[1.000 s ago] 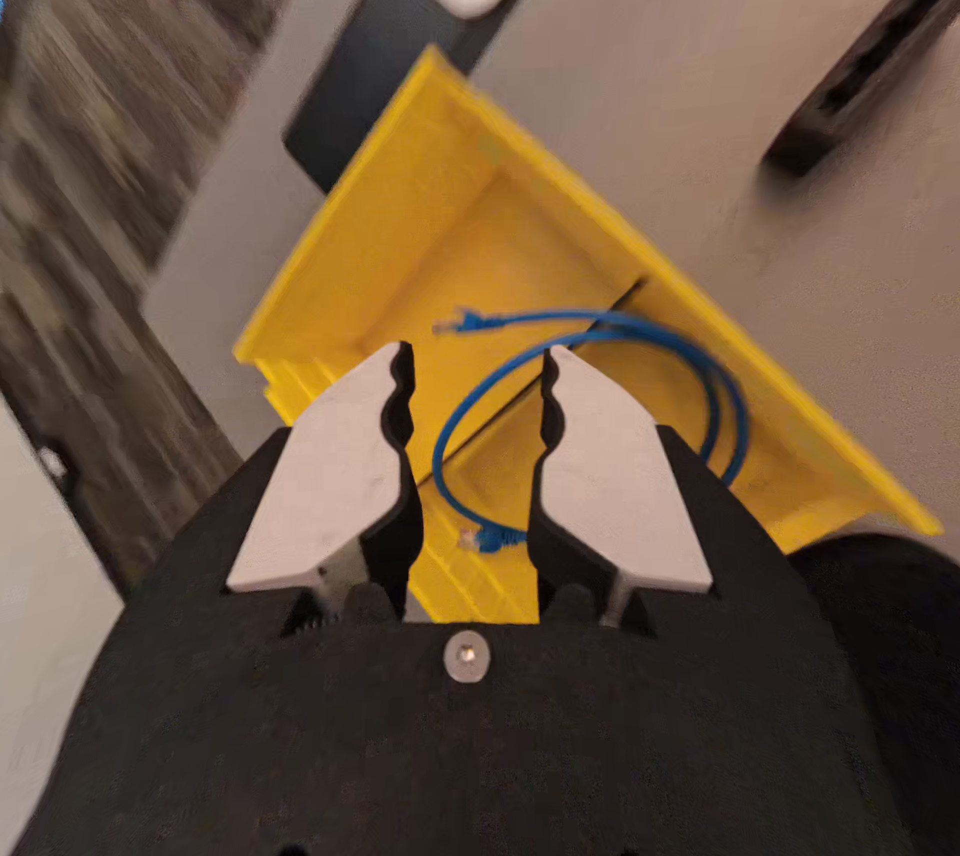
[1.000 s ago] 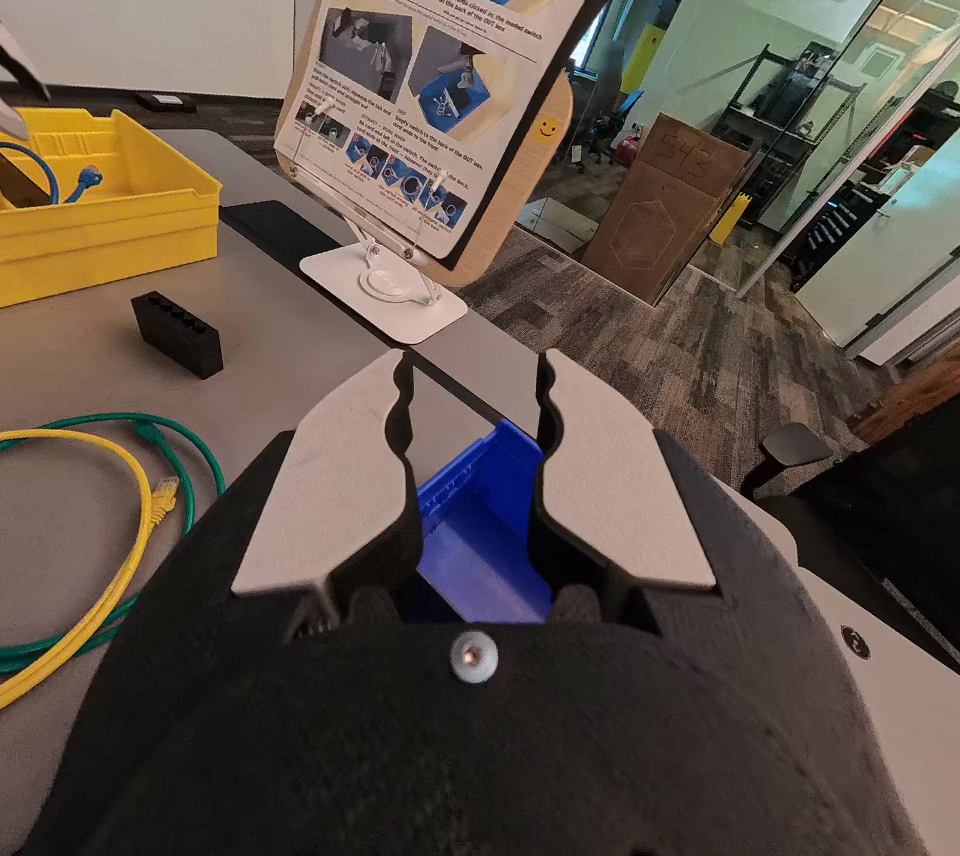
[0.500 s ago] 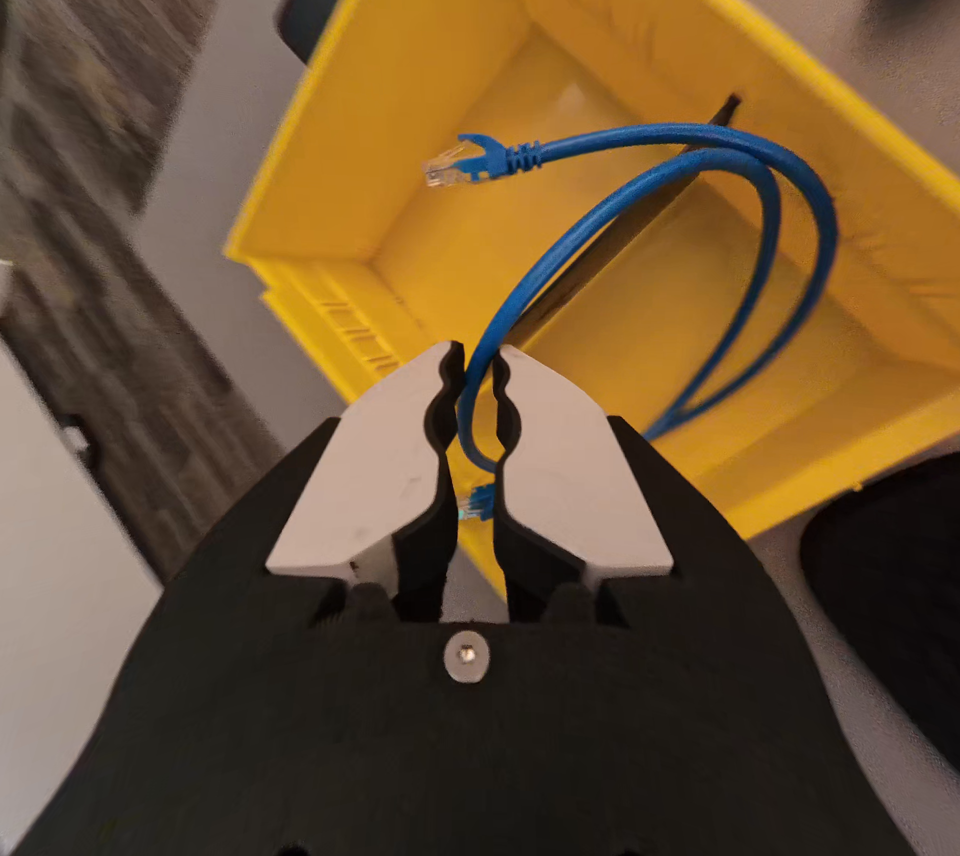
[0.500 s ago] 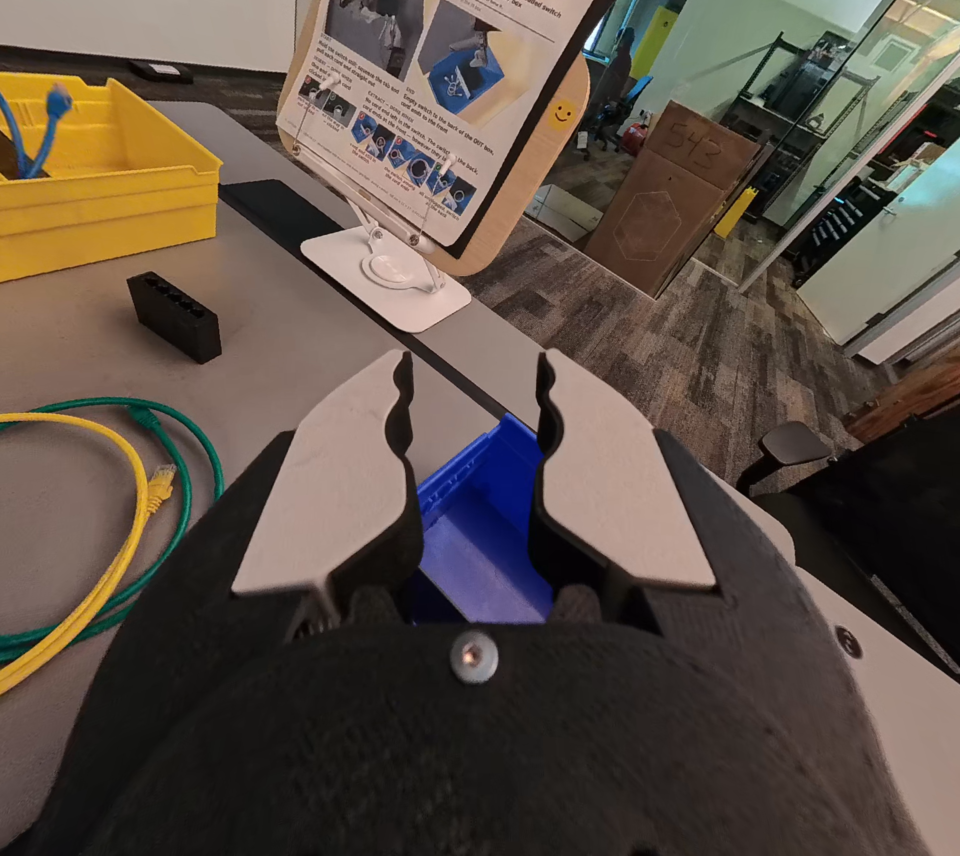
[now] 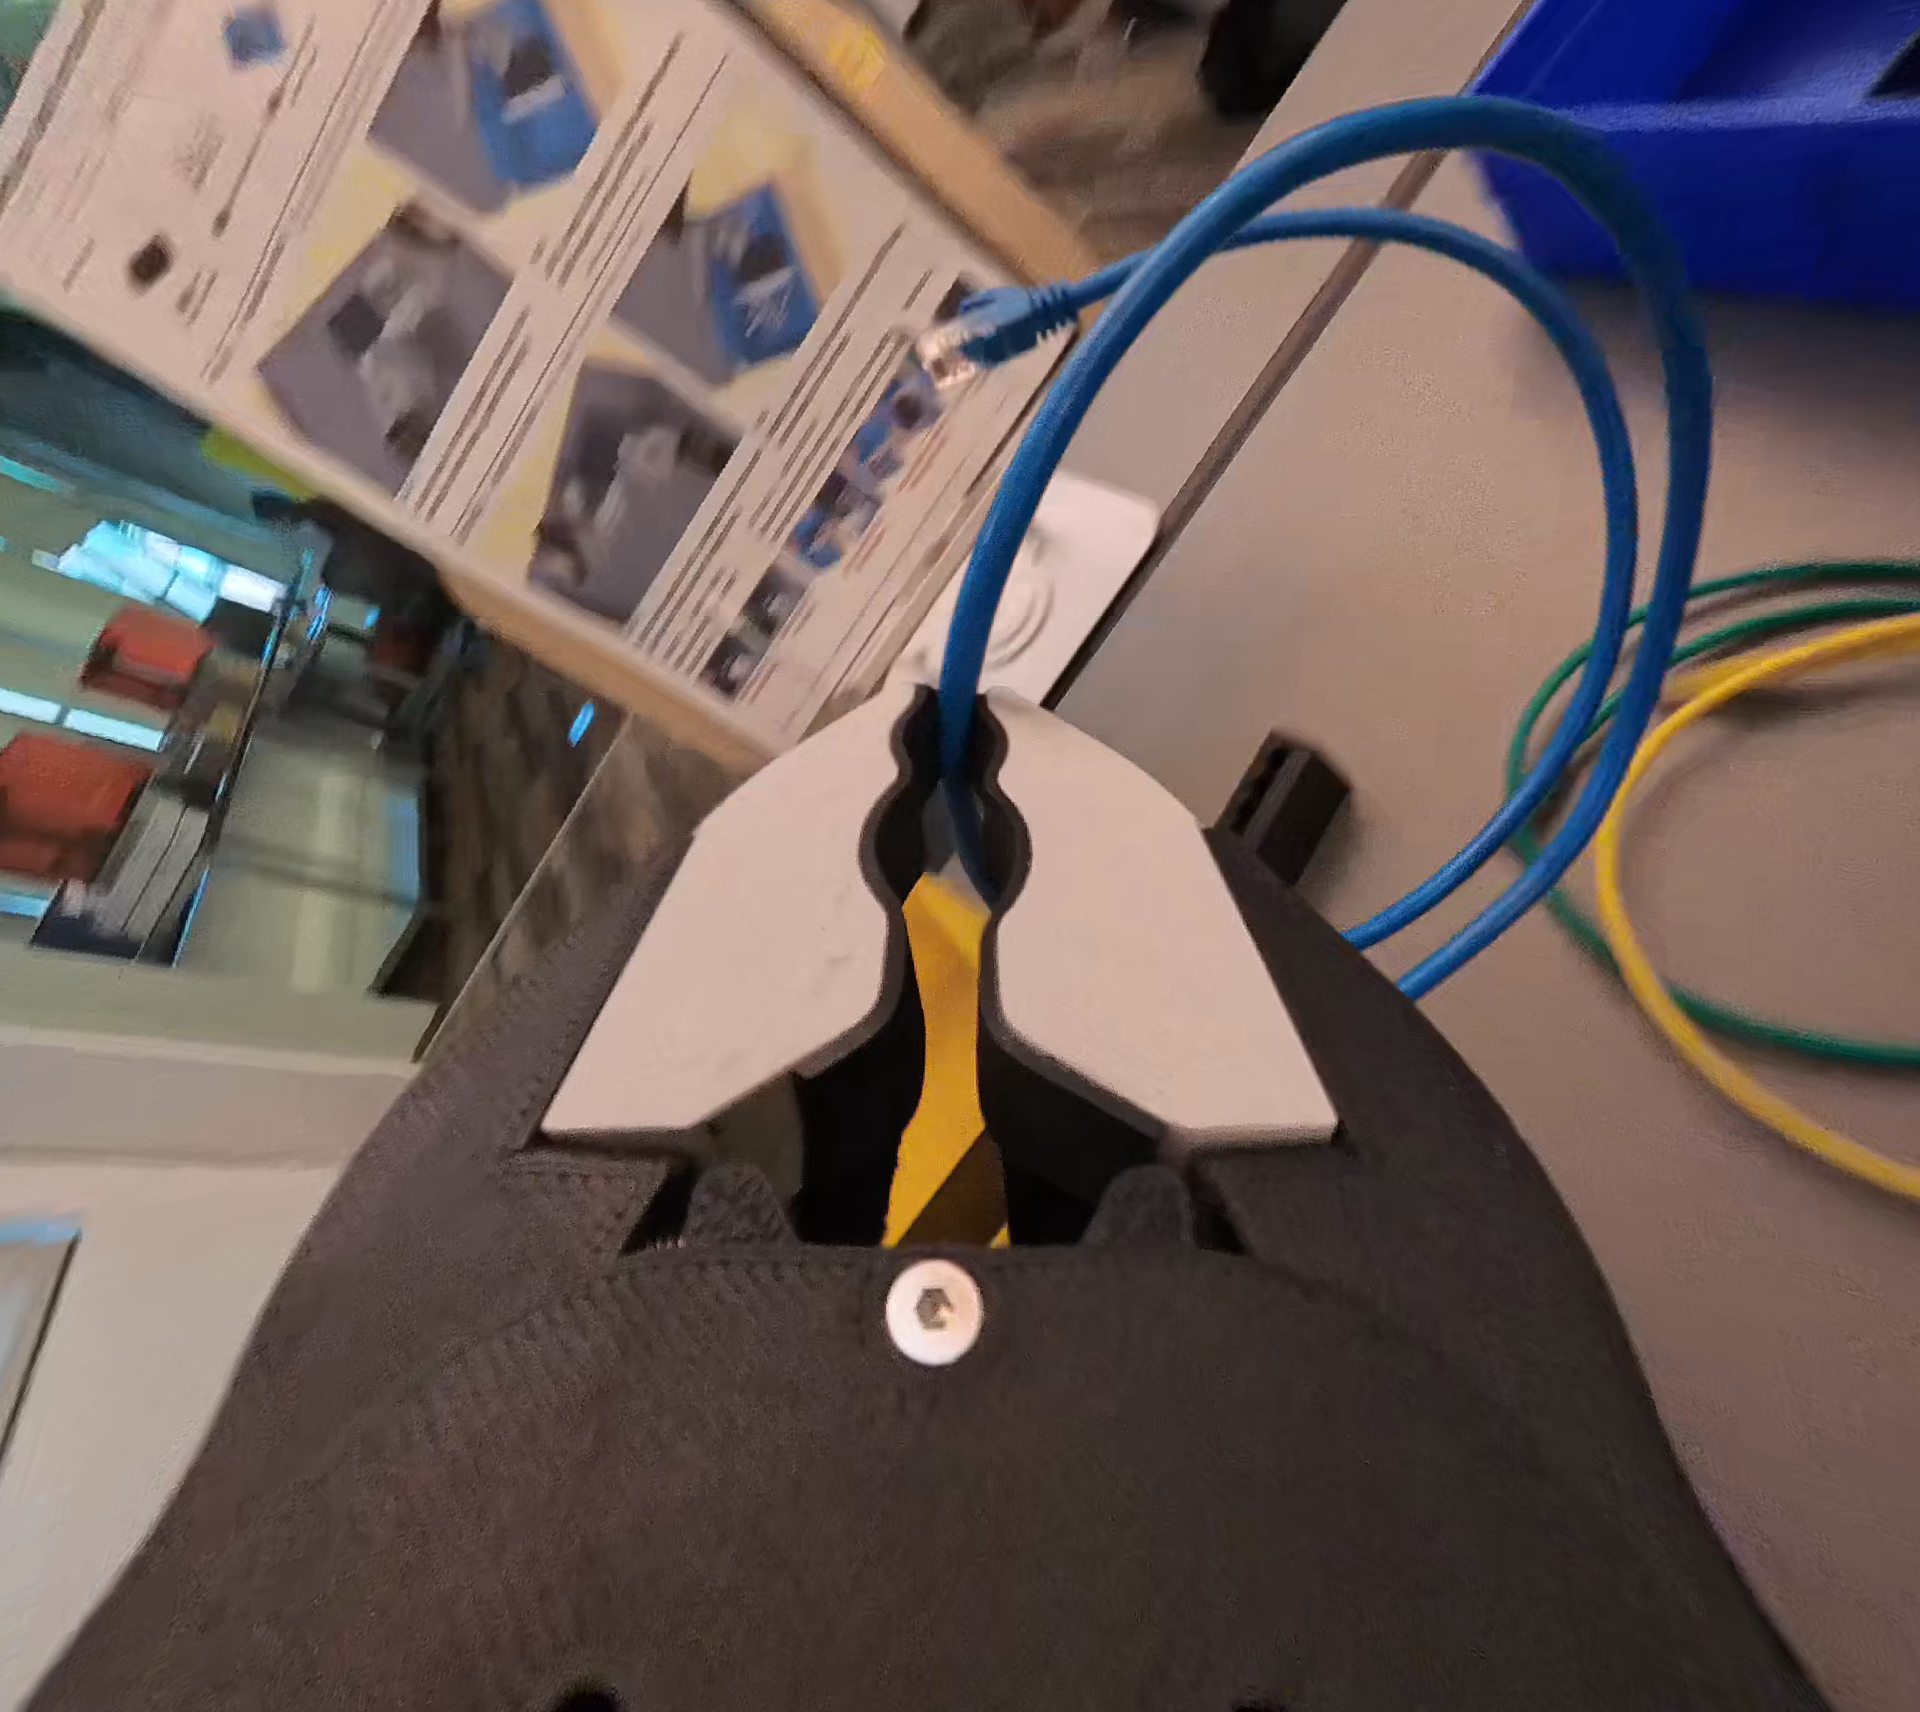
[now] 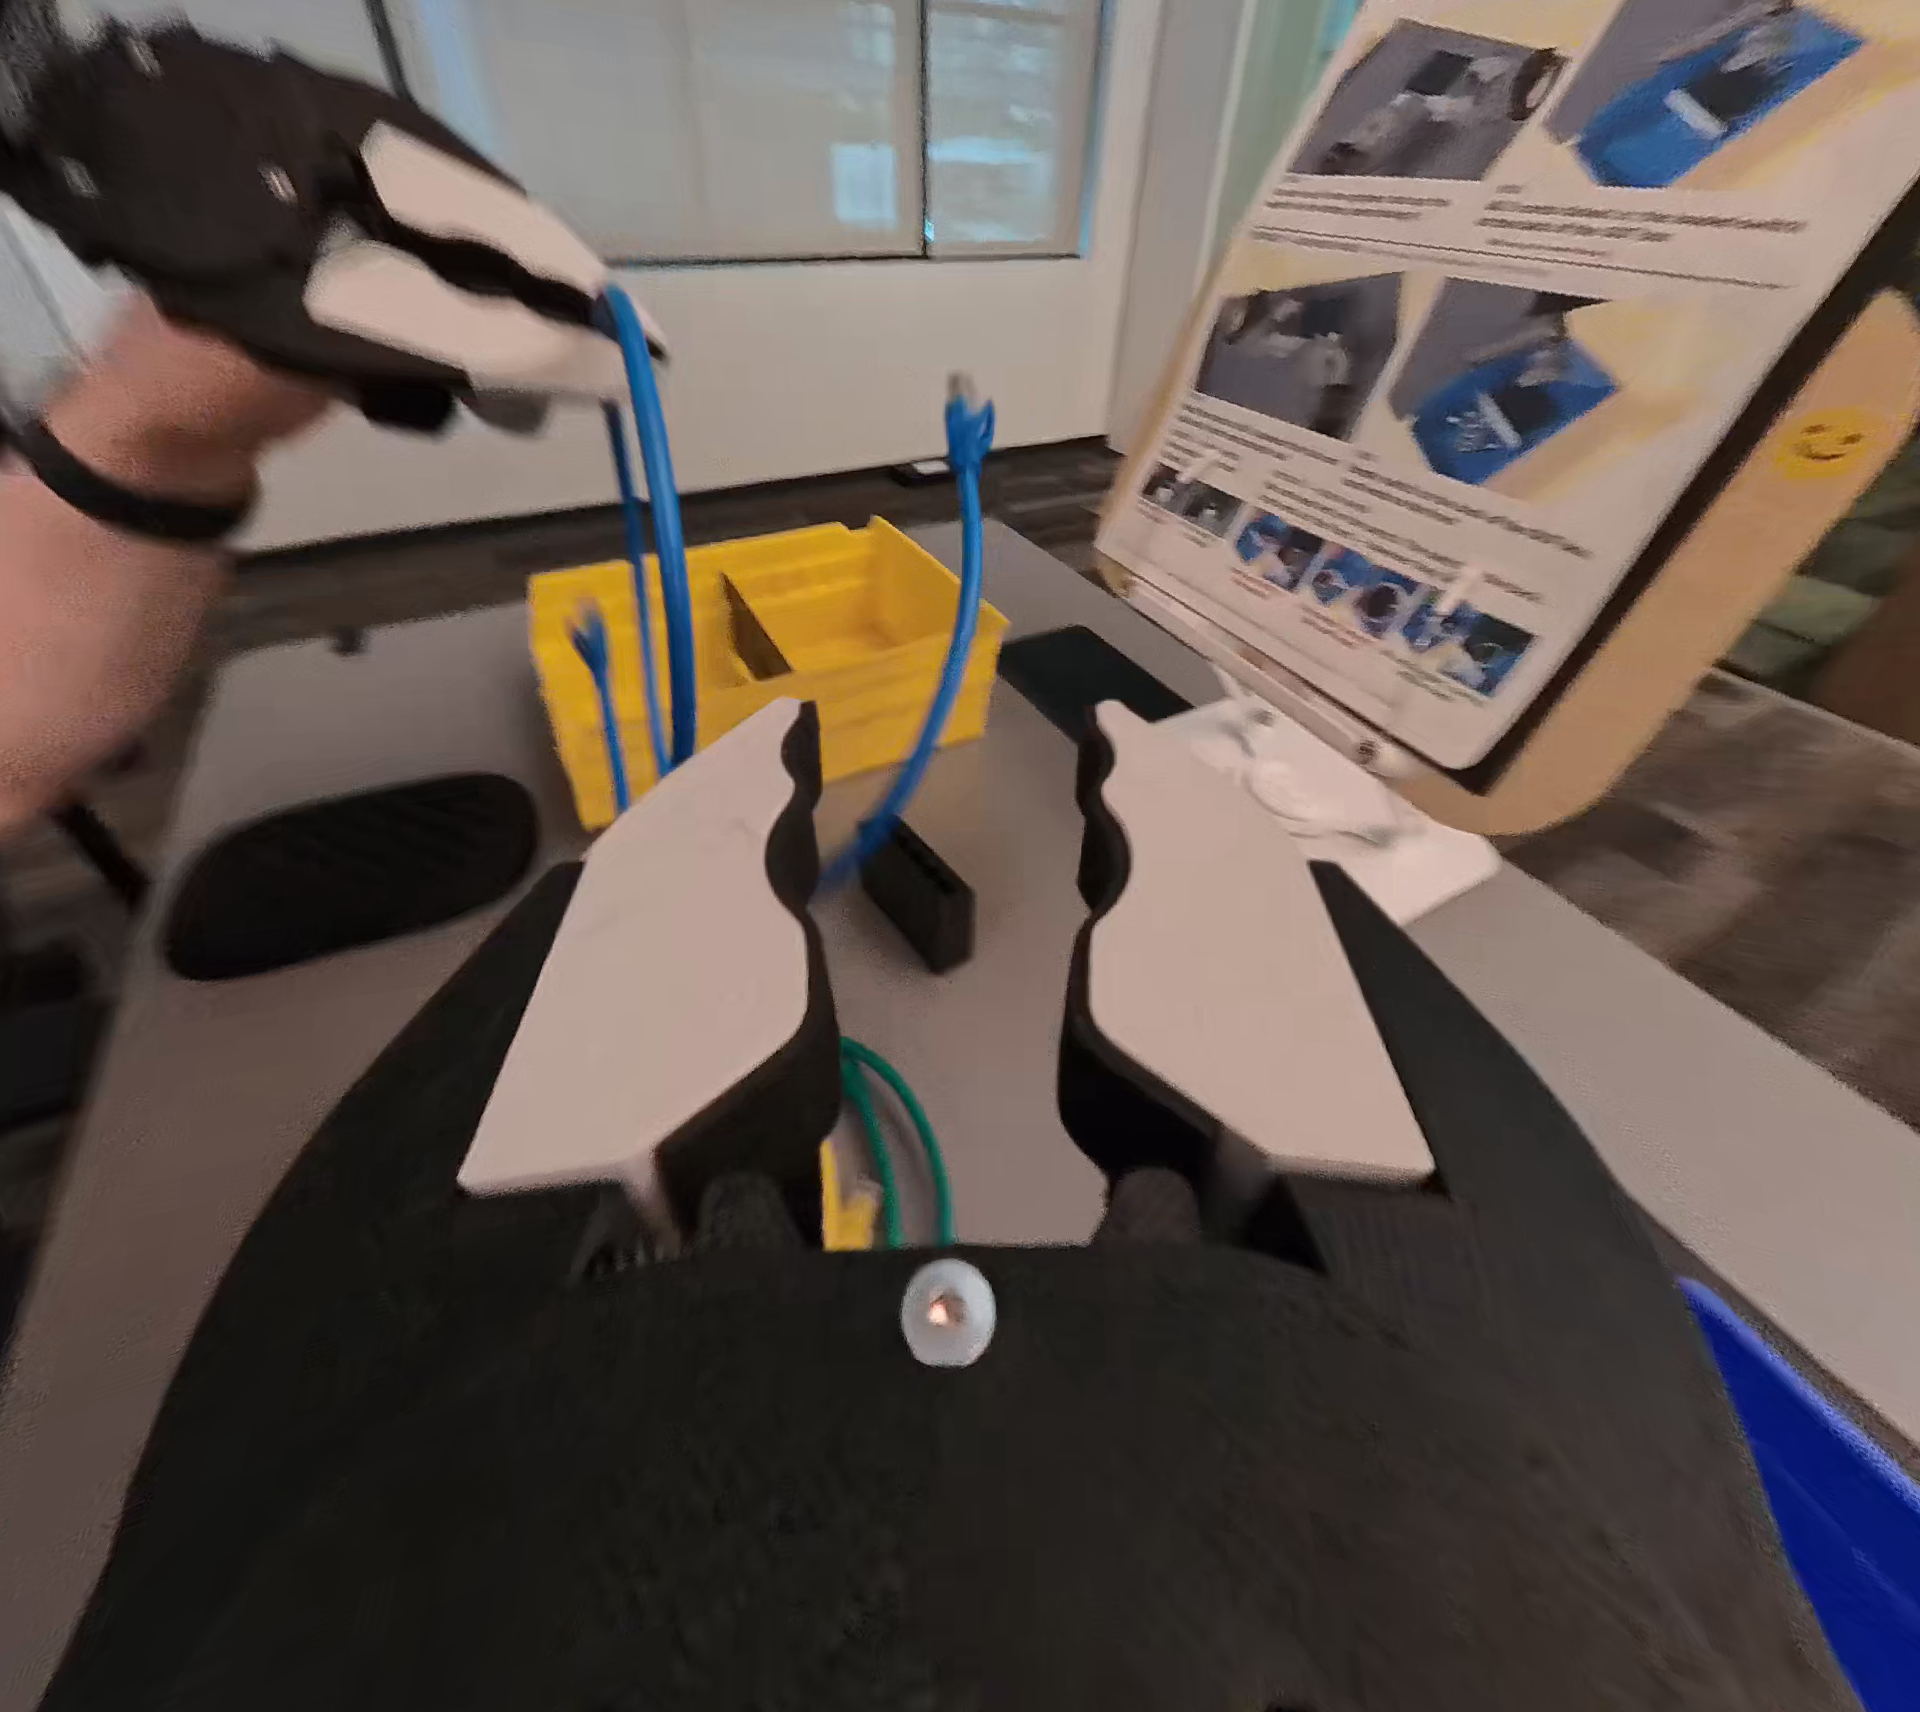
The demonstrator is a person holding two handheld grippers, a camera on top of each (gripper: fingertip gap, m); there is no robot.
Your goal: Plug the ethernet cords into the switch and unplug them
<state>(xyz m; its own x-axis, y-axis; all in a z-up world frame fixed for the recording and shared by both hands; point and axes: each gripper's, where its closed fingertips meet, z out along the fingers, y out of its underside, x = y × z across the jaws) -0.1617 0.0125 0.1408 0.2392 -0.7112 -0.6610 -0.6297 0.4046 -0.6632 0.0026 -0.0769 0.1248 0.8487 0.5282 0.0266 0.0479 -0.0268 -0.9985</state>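
My left gripper (image 5: 951,727) is shut on a blue ethernet cord (image 5: 971,571) and holds it in the air. The cord loops to the right, and its free plug (image 5: 1003,322) points left. The right wrist view shows this gripper (image 6: 613,322) at upper left, the cord (image 6: 661,519) hanging from it and one plug (image 6: 966,415) standing up. The black switch (image 6: 925,904) lies on the grey table, just beyond my open, empty right gripper (image 6: 945,727). It also shows in the left wrist view (image 5: 1288,805). Green (image 5: 1558,706) and yellow (image 5: 1662,987) cords lie on the table.
A yellow bin (image 6: 862,623) stands behind the switch. A blue bin (image 5: 1745,52) is at the table's right side. An instruction board (image 6: 1507,312) on a white stand (image 6: 1330,810) stands at the far edge. A black oval pad (image 6: 353,873) lies at left. A person's hand (image 6: 104,519) holds the left gripper. The gap from one gripper's tips to the other's is roughly 20 cm.
My left gripper closed on the blue cord in the yellow bin, lifted it out and swung it over the table. My right gripper turned left to face the switch and bin.
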